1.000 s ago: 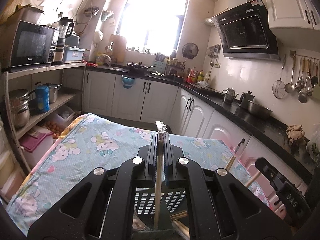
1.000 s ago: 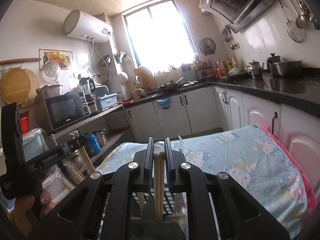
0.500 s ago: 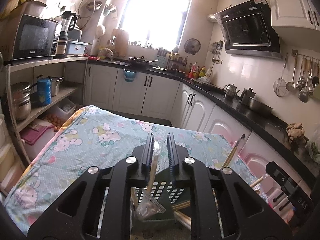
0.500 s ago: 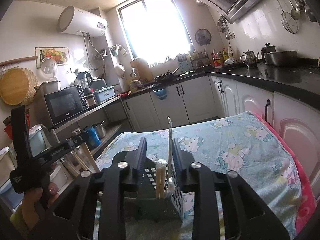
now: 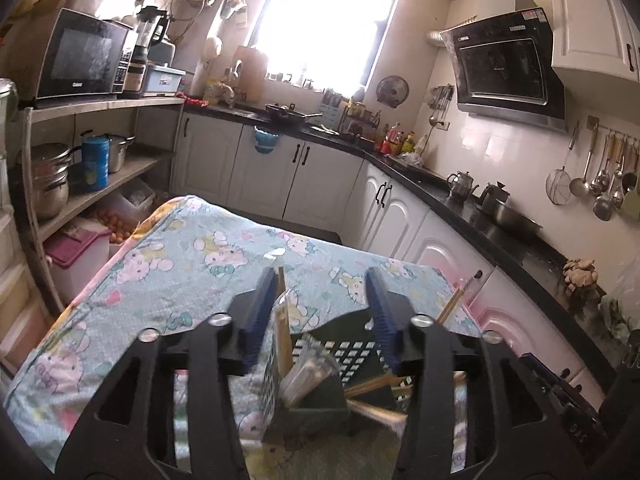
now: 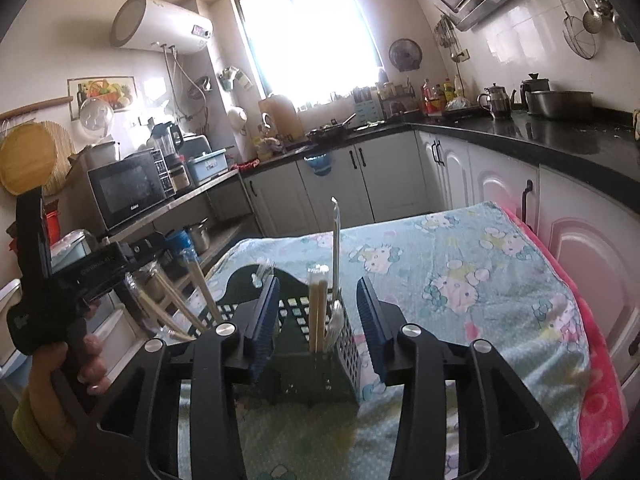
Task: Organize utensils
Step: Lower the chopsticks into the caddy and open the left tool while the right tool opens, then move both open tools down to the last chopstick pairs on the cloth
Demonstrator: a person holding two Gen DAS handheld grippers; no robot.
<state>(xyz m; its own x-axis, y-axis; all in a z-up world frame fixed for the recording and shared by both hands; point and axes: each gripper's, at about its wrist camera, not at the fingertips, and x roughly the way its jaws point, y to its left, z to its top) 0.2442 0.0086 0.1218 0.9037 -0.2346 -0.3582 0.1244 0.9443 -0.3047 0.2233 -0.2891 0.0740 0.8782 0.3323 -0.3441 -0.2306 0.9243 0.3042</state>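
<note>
Change: a second ago both your tongs pinched chopsticks; now those stand free in the holder.
Left tongs (image 5: 322, 312): jaws opening, spread around wrapped chopsticks (image 5: 282, 334), pads clear.
Right tongs (image 6: 316, 314): jaws opening, straddling the chopstick pair (image 6: 316, 312), not touching.
Holder (image 6: 312, 368): dark slotted caddy on the cloth-covered bench (image 6: 460, 280).
Hidden: your tongs' arms cover the caddy's base; the blurred bundle (image 5: 376, 404) is possibly more chopsticks.
</note>
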